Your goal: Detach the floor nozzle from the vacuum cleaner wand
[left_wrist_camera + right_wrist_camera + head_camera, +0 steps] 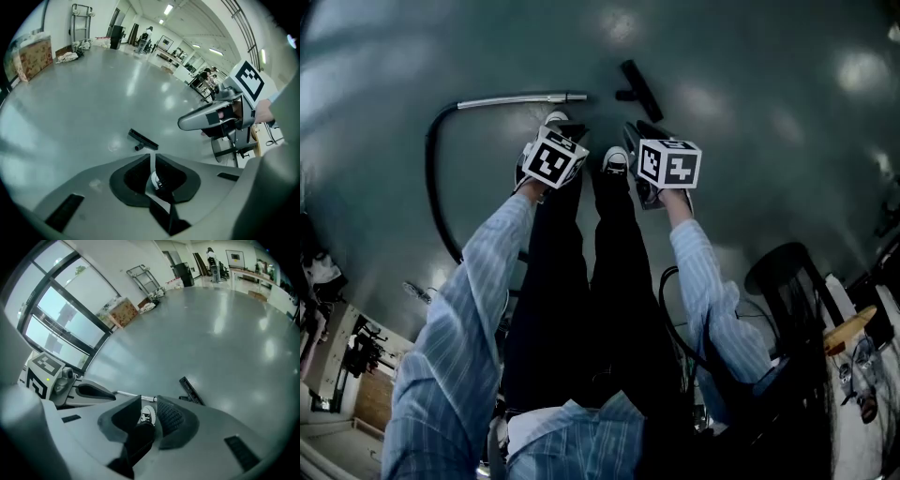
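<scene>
The black floor nozzle (pixel 639 89) lies on the grey floor by itself, apart from the silver wand (pixel 520 98), whose black hose (pixel 436 187) curves off to the left. I hold both grippers high above my shoes, pointing steeply down. The left gripper (pixel 551 150) has only a thin slit between its pads (pixel 151 159), with nothing in it. The right gripper (pixel 645 141) shows a wider gap (pixel 156 401), also with nothing in it. The nozzle (pixel 143 139) (pixel 191 391) lies on the floor well beyond both sets of jaws. The wand's tip (pixel 131 394) shows in the right gripper view.
My shoe (pixel 148 416) shows through the jaw gaps. A black chair (pixel 787 272) and cables stand at my right. A cardboard box (pixel 33 54) and a trolley (pixel 80 18) stand by the far wall. People and desks are far back in the hall.
</scene>
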